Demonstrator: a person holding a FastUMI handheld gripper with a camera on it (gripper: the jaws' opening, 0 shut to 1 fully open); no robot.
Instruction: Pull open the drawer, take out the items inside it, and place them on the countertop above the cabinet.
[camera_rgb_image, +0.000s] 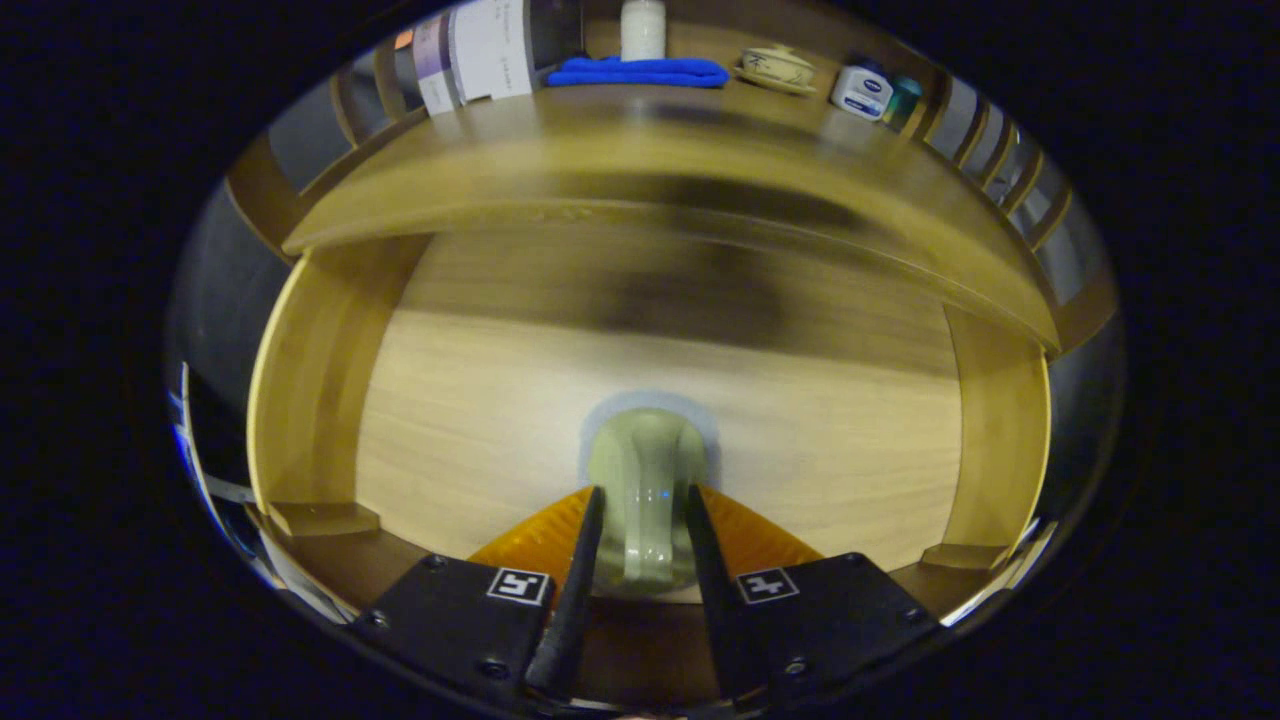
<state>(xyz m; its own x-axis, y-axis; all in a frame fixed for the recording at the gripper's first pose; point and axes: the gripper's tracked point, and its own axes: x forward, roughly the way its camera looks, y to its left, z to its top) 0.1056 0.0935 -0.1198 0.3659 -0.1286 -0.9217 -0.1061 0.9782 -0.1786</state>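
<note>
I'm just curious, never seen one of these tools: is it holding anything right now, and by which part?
Yes. The gripper is closed on a pale green cup-like item inside the open drawer, its two fingers pressing on the item's opposite sides at the near end.

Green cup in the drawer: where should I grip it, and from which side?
Keep the grip as it is: the gripper comes from above, its fingers closed on either side of the cup, which stands on the drawer floor. Its narrow body fits between them.
</note>
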